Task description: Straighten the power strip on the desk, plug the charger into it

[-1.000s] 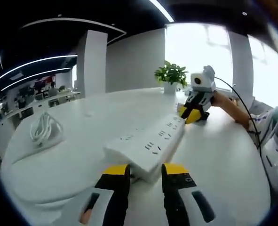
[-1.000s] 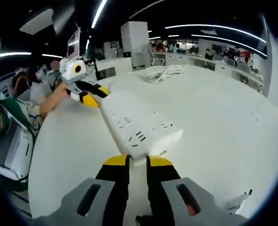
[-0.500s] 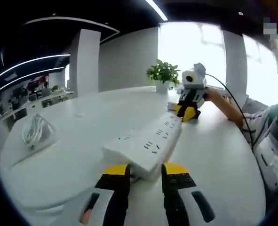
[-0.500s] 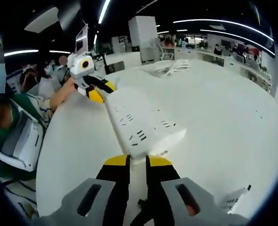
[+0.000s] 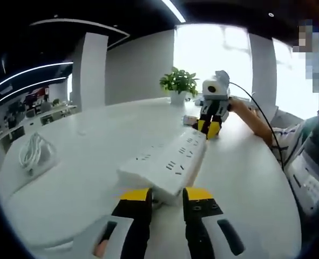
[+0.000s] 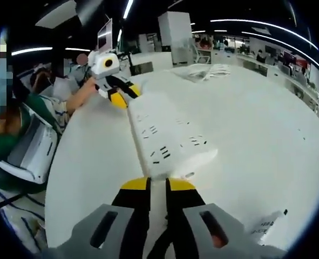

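Each gripper pinches one end of the power strip [image 5: 170, 162]: left gripper [image 5: 166, 198] and right gripper [image 6: 158, 188] (both jaws clenched on it).

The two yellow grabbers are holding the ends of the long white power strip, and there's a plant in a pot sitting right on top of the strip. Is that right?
Not quite. The plant isn't on the power strip; it stands on the desk far behind it, as the left gripper view shows. The rest holds: the left gripper and right gripper are at opposite ends of the strip.
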